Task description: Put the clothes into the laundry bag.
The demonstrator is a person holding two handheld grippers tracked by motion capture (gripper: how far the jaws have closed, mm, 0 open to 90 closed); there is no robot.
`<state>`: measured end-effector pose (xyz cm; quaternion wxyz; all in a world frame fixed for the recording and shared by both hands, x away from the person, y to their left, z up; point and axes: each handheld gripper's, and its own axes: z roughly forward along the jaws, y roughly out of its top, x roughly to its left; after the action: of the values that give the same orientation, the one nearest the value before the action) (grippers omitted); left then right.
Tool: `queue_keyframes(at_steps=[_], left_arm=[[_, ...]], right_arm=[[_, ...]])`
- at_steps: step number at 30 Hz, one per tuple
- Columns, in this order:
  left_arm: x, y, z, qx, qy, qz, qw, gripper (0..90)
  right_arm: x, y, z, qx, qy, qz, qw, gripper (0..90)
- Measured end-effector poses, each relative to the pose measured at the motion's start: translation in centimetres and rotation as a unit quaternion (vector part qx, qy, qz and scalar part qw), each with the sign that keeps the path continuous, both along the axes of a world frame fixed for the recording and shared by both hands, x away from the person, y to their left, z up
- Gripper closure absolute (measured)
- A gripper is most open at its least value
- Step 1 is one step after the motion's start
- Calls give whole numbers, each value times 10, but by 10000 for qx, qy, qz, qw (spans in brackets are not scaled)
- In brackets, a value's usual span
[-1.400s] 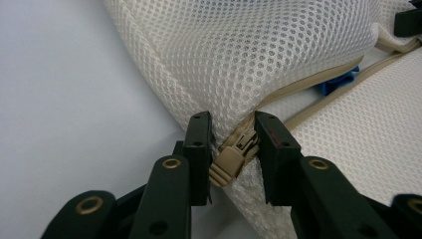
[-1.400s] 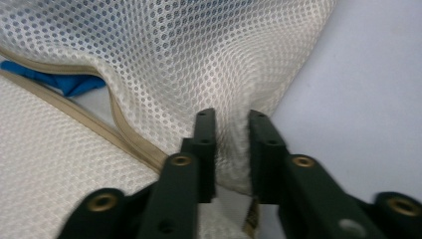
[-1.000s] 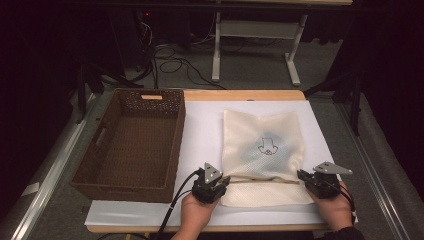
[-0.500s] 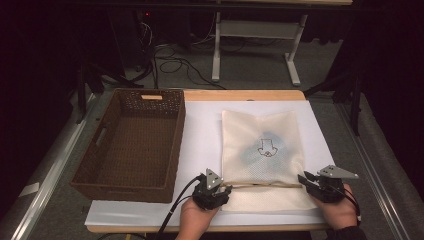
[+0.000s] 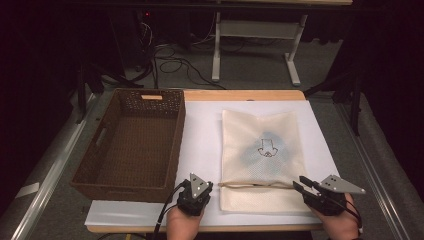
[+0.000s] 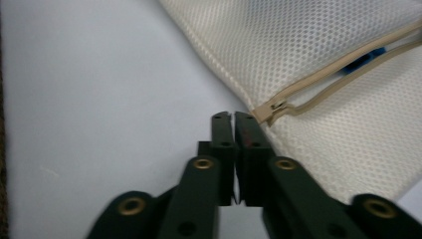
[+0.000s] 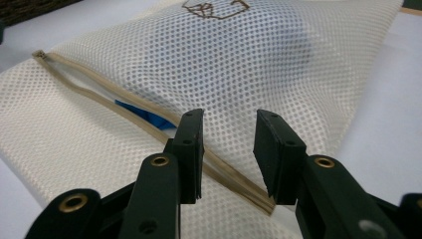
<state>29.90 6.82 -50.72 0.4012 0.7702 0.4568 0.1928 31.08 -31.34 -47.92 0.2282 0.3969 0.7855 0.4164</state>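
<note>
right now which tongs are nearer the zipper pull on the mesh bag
Left. The left tongs are shut with their tips right beside the zipper pull on the mesh bag. The right tongs hang open at the zipper's opposite end.

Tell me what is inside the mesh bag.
Through the open zipper of the mesh bag, something blue shows. The mesh covers the rest, so its shape and kind stay hidden.

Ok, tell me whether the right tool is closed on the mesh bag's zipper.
No: in the right gripper view the right tool stands open, its jaws apart above the zipper of the mesh bag.
</note>
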Motion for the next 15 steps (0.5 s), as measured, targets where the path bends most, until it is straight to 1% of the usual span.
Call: queue_keyframes(at_steps=[1, 2, 4, 5, 6, 8, 9, 12, 15], left_arm=[[1, -1, -4, 120, 18, -11, 9999, 898], [3, -3, -8, 215, 83, -65, 9997, 898], [4, -7, -13, 199, 198, -213, 9994, 895], [4, -11, -15, 257, 210, -279, 9991, 894], [3, -15, -16, 316, 201, -322, 9988, 890], [4, -22, -16, 414, 120, -257, 9987, 875], [6, -23, -16, 407, 120, -205, 9989, 864], [11, -27, -18, 422, 3, -153, 9990, 838], [14, -28, -17, 384, -90, -76, 9992, 834]], right_arm=[[1, 1, 0, -16, -14, 37, 10000, 659], [1, 3, -1, -16, 24, 37, 10000, 660], [2, 5, -2, -36, 21, 80, 10000, 661], [2, 5, -2, -30, 21, 79, 10000, 661], [2, 5, -2, -24, 29, 73, 10000, 662], [2, 5, -2, 3, 51, 65, 10000, 662], [3, 4, -2, 4, 54, 65, 10000, 662], [3, 5, -2, 17, 71, 64, 10000, 662], [3, 5, -2, -7, 39, 99, 9999, 664]])
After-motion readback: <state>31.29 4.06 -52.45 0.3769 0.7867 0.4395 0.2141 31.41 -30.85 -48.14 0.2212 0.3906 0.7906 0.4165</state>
